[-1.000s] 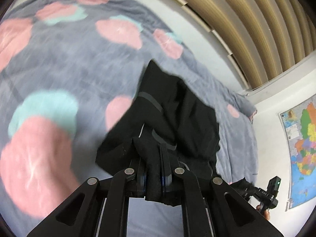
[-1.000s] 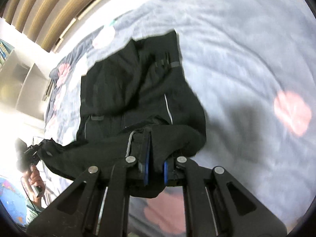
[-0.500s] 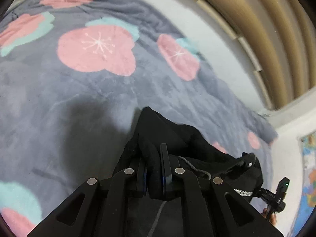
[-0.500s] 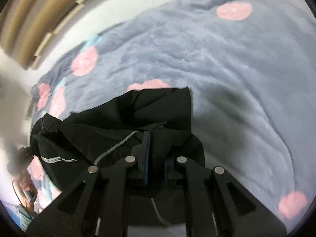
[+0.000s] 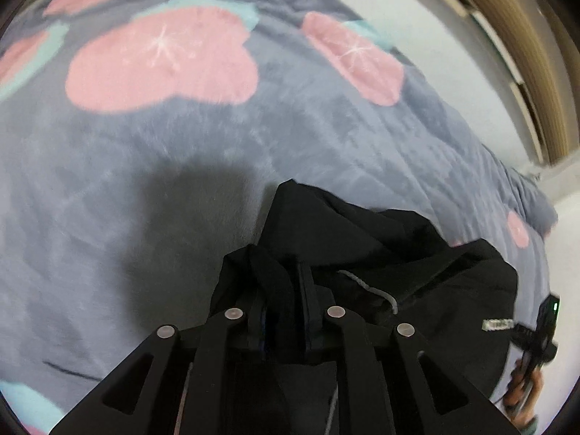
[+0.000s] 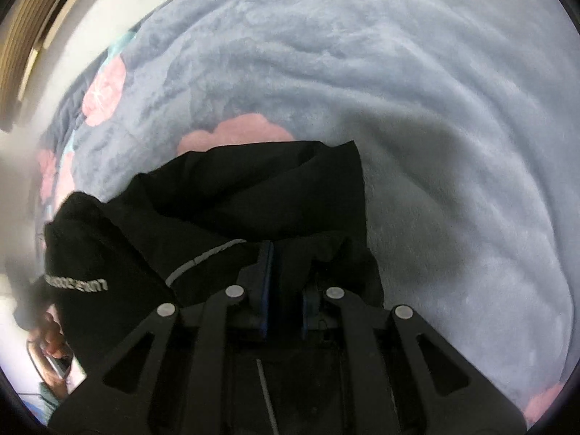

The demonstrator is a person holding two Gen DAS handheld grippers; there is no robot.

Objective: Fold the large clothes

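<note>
A large black garment [image 5: 391, 253] with grey piping and a small white logo hangs between my two grippers above the bed. My left gripper [image 5: 284, 290] is shut on a bunched edge of it. My right gripper [image 6: 286, 275] is shut on another edge of the same garment [image 6: 253, 195]. The cloth sags in folds between them, and its far fold lies on or close over the blanket. In the left wrist view the other gripper [image 5: 540, 326] shows at the far right edge.
A grey blanket [image 5: 181, 181] with pink and teal flowers covers the bed, and also fills the right wrist view [image 6: 435, 108]. A white wall and brown slatted panel [image 5: 507, 36] lie beyond the bed's far edge.
Both grippers have carried the garment forward and down toward the blanket. The garment, spread out a second ago, is now doubled over and bunched close to the fingers.
</note>
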